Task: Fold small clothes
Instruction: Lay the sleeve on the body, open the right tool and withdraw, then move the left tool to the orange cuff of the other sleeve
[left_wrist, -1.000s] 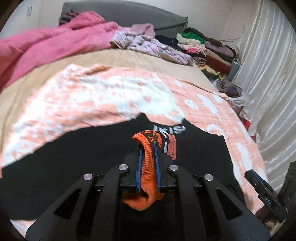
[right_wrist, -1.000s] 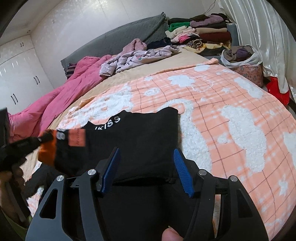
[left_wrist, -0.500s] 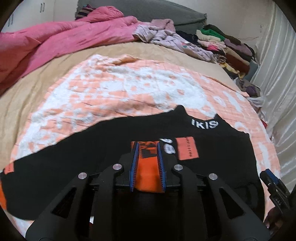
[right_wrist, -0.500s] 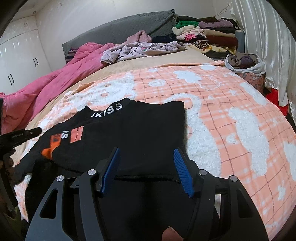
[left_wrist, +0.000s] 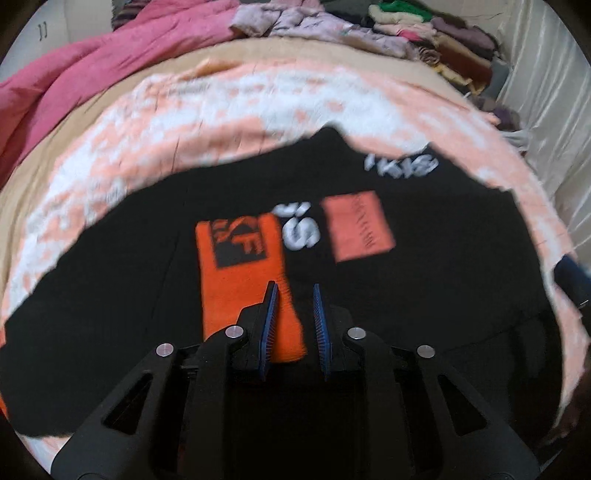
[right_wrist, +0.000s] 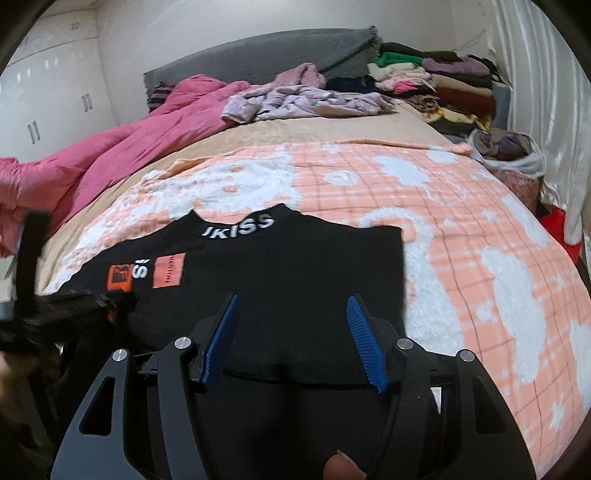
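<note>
A black sweater (right_wrist: 295, 273) with white "IKISS" lettering lies flat on the peach and white blanket (right_wrist: 461, 229); it also shows in the left wrist view (left_wrist: 424, 288). Its orange cuff (left_wrist: 243, 280) lies folded across the chest beside a salmon patch (left_wrist: 356, 225). My left gripper (left_wrist: 293, 291) is open just behind the cuff and holds nothing; it shows blurred at the left of the right wrist view (right_wrist: 92, 299). My right gripper (right_wrist: 291, 302) is wide open and empty over the sweater's lower half.
A pink duvet (right_wrist: 122, 155) and lilac clothes (right_wrist: 295, 103) lie at the bed's far side. A stack of folded clothes (right_wrist: 436, 85) stands at the far right, with a bag of clothes (right_wrist: 506, 155) by the curtain (right_wrist: 546, 92).
My left gripper carried the orange cuff onto the sweater's chest, let it go and opened. The cuff now lies flat. My right gripper stayed open over the hem.
</note>
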